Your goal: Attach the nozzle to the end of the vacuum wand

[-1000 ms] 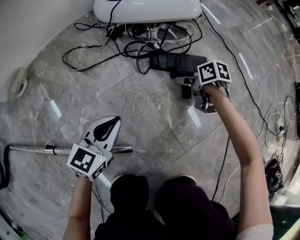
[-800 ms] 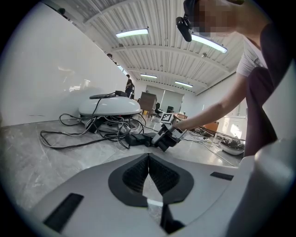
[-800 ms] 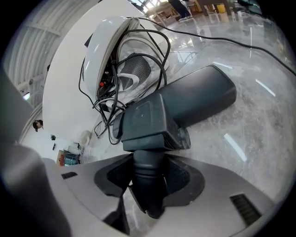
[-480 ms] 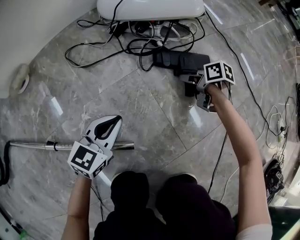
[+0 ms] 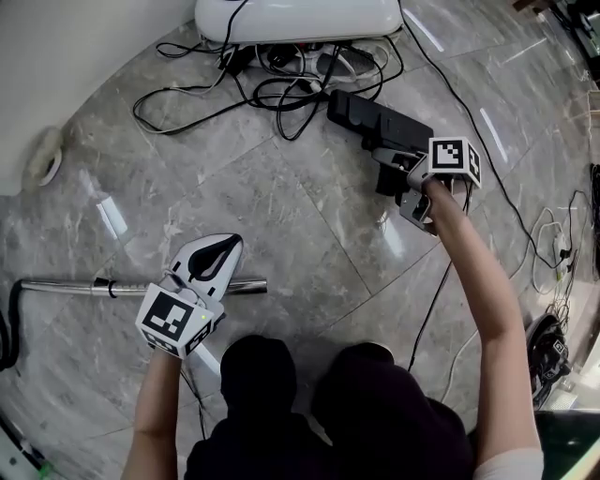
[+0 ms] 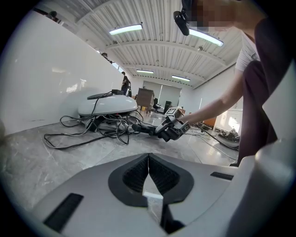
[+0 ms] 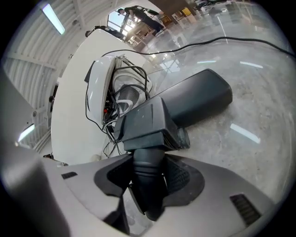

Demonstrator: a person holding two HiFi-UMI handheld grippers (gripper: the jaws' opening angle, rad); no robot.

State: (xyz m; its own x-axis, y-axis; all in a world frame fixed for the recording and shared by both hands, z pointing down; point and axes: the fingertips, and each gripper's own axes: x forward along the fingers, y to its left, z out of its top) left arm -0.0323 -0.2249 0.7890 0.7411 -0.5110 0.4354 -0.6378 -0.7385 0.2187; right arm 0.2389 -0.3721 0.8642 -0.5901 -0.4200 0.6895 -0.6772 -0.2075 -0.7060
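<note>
Right gripper (image 7: 148, 185) has just been closing its jaws and is now clamped on the round neck of the black nozzle (image 5: 375, 117), which is at the far right of the marble floor (image 5: 300, 225) (whether its head is clear of the floor I cannot tell). The step in hand looks like the pickup. The join itself is not begun.

The vacuum wand (image 5: 66, 285) lies flat on the floor at the near left, well apart from the nozzle. Its bare end pokes out just past the left gripper (image 6: 148, 162), whose jaws are together with nothing between them. Next, I judge, the nozzle must travel across to that end, its neck lined up with the tube and pushed on. The left gripper would probably need to open and steady the wand first.

A tangle of cables (image 5: 272, 84) lies just beside the nozzle, below a white housing (image 5: 300, 14), and could snag it. Another cable (image 5: 431, 319) trails under the right arm.
</note>
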